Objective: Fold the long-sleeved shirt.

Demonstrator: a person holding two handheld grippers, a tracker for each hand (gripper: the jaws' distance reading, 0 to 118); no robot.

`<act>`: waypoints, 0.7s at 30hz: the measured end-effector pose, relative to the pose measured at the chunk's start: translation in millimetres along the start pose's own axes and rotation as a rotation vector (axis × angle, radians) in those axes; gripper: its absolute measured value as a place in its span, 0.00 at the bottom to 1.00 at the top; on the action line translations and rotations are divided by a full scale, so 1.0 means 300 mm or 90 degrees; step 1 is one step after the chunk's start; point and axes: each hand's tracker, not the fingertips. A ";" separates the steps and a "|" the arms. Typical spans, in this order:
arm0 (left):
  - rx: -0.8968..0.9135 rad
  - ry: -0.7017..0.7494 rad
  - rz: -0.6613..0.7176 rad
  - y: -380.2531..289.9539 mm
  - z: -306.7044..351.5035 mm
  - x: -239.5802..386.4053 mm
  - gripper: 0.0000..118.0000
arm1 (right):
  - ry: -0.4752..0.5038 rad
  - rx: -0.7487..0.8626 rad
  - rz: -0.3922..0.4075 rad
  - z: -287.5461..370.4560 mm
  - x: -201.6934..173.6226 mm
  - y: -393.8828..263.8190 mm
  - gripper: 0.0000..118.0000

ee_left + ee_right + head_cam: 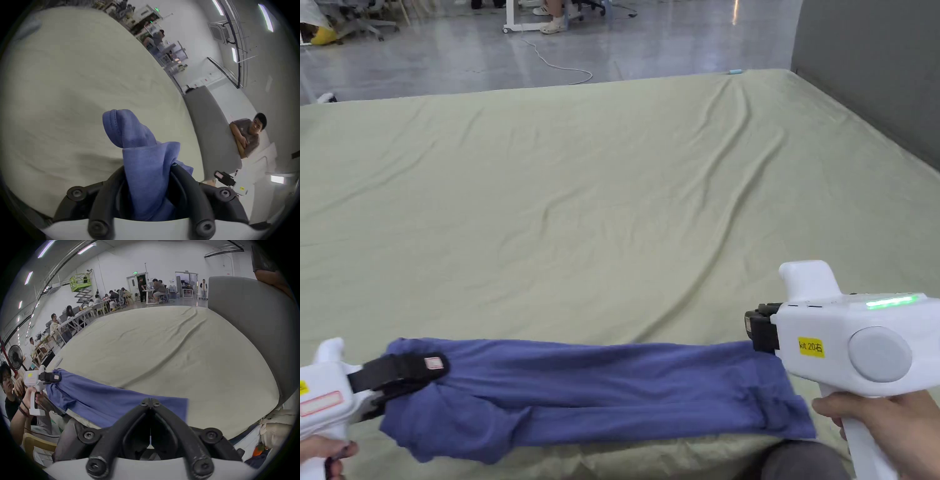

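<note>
Blue-violet knit cloth, the long-sleeved shirt [594, 390], lies as a long narrow band along the near edge of the bed with the pale green sheet [612, 200]. We hold its left end bunched and clenched in the left hand-held gripper [148, 175]. The right hand-held gripper [151, 403] has its jaws pressed together at the other end; we cannot tell if cloth is between them. We judge that the next fold needs even tension, both ends level, so no creases form.
</note>
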 end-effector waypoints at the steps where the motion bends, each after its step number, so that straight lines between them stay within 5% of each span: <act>1: 0.005 0.012 0.010 0.017 0.031 -0.021 0.16 | 0.001 0.002 -0.002 0.001 0.002 0.000 0.00; 10: 0.003 0.092 0.014 0.007 0.093 0.038 0.16 | 0.009 0.000 -0.011 -0.016 0.008 -0.008 0.00; 15: -0.003 0.063 0.038 -0.031 0.061 0.243 0.16 | 0.003 0.005 -0.011 -0.003 0.015 -0.008 0.00; 21: -0.042 0.085 -0.050 -0.119 -0.139 0.547 0.16 | -0.001 0.012 -0.014 0.013 0.030 -0.017 0.00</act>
